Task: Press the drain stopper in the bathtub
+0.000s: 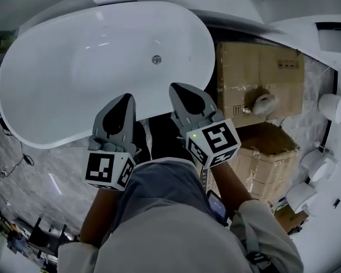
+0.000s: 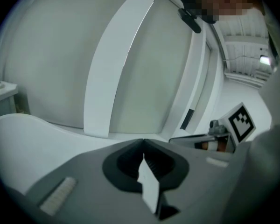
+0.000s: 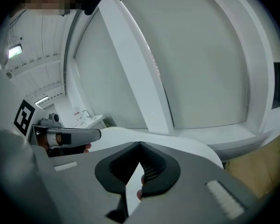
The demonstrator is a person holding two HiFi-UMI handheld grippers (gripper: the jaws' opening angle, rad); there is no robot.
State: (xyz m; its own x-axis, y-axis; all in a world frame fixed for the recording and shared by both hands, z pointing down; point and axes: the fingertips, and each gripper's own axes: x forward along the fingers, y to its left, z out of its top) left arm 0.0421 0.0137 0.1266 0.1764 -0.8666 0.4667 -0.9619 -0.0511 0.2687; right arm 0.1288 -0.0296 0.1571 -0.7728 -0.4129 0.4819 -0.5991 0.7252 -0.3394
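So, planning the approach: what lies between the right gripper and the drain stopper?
Nothing: only bare bathtub surface between right gripper and drain stopper, head view.

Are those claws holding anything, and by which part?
Nothing is held: the left claw and the right claw are both shut and empty, by the bathtub.

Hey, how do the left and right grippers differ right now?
The right gripper reaches farther forward than the left gripper. The right gripper leans leftward; the left gripper leans slightly rightward. A green light shows by the right gripper's marker cube, none by the left's. Both are shut, empty, by the bathtub near rim.
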